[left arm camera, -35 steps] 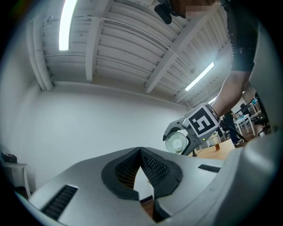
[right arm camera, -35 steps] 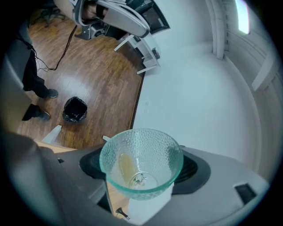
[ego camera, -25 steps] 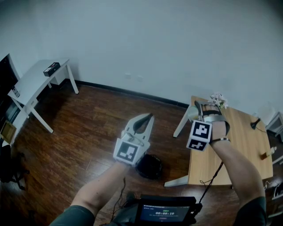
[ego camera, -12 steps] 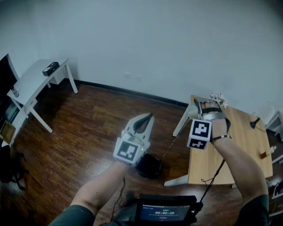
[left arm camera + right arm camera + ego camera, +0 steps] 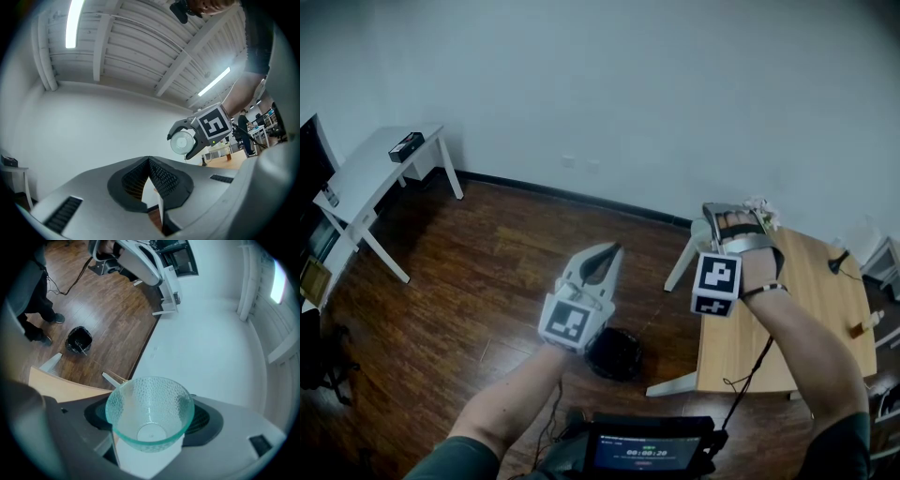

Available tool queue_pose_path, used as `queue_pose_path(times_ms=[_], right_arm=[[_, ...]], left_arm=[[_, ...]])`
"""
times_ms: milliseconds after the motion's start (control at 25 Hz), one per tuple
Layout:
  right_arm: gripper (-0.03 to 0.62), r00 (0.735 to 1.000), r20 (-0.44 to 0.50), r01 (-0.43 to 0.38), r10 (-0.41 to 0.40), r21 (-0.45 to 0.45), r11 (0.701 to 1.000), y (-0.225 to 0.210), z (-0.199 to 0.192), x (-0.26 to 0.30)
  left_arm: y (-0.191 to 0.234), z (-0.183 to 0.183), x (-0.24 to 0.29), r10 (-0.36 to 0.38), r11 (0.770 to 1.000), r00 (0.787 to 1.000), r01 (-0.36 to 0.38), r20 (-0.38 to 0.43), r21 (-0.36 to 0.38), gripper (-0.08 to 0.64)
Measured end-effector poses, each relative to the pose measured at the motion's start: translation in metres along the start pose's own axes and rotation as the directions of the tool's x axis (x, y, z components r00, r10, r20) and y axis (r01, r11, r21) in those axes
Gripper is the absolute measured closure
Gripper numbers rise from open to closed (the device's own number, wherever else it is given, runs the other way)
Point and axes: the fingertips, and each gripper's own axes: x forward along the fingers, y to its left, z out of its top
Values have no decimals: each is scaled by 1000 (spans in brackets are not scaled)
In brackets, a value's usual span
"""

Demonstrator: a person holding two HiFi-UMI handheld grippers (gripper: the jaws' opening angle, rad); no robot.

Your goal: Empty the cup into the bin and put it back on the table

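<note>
A clear dimpled glass cup (image 5: 150,412) sits between the jaws of my right gripper (image 5: 151,427), which is shut on it; nothing shows inside the cup. In the head view the right gripper (image 5: 724,220) is raised over the near-left corner of the wooden table (image 5: 787,319), above the floor. From the left gripper view the cup's base (image 5: 182,142) faces me. The black bin (image 5: 614,353) stands on the floor beside the table leg; a thin stick lies in this bin (image 5: 78,340). My left gripper (image 5: 607,253) hovers above the bin, shut and empty.
A white desk (image 5: 370,173) with a dark box stands at the far left by the wall. Small items and white flowers (image 5: 762,212) sit on the wooden table's far side. A tablet (image 5: 652,454) hangs at my chest. The floor is dark wood.
My right gripper with the cup has lifted slightly and shifted left. Half a second ago a thin stick showed in the air between cup and bin. The left gripper has hardly moved.
</note>
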Motion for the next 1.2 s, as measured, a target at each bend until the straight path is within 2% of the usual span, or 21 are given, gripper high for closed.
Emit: queue_pose_path(times_ms=[560, 960, 1200], right_arm=[[192, 999, 26, 23, -23, -4, 1000, -6, 10, -8], [191, 998, 60, 27, -29, 30, 999, -12, 20, -14], [191, 998, 55, 36, -36, -6, 999, -9, 21, -13]], left_arm=[[1, -2, 1, 3, 1000, 1000, -3, 6, -3, 568], [-2, -6, 1, 3, 1000, 1000, -3, 2, -25, 568], [4, -7, 1, 4, 1000, 1000, -5, -1, -21, 568]])
